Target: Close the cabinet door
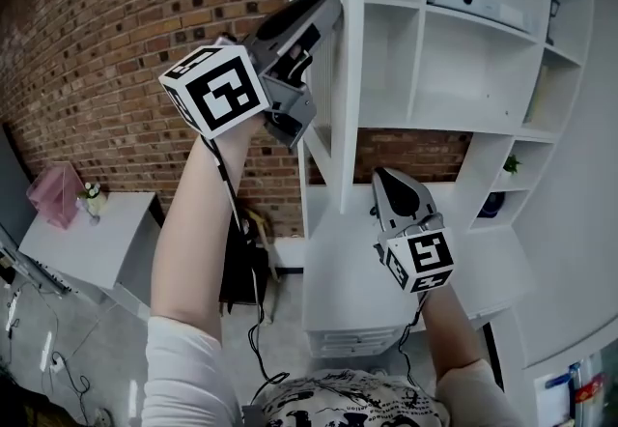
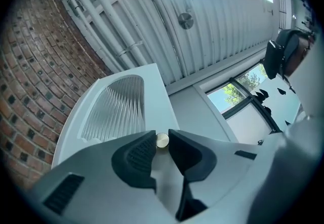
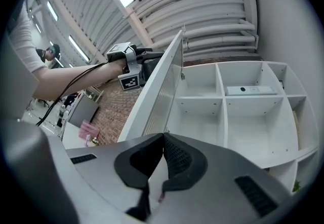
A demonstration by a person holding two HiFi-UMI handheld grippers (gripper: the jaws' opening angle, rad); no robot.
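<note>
Brick wall [image 1: 116, 29]: fills the background to the left of the left claw, behind the open door.
Cabinet [image 1: 473, 68]: tall, white, with open shelf compartments. It lies to the right of both claws and its interior is exposed.
Cabinet door [image 1: 346, 77]: white, swung out and seen edge-on from the head view, directly ahead of the left claw. It is still well apart from the cabinet front, so the task is not yet done.
Ribbed panel [image 2: 114, 106]: a fluted pane set in the door, just beyond and left of the left claw's tips.
Left claw [image 2: 162, 140]: raised high against the door's outer face, with its jaws narrow and closed on the knob.
Right claw [image 3: 163, 139]: lower, below the door's bottom edge. Its jaws are pressed together with nothing between them and it touches nothing.
Knob [image 2: 162, 140]: a small, round, brass-coloured button between the left claw's two pads, at their very tips.
Step in hand: likely swinging the door shut by the knob.
Doing it well: the grip is only at the tips, so keep it firm. Guide the knob along the door's arc toward the cabinet rather than pulling straight, which could slip the pads off. Keep the right claw out of the closing gap.
</note>
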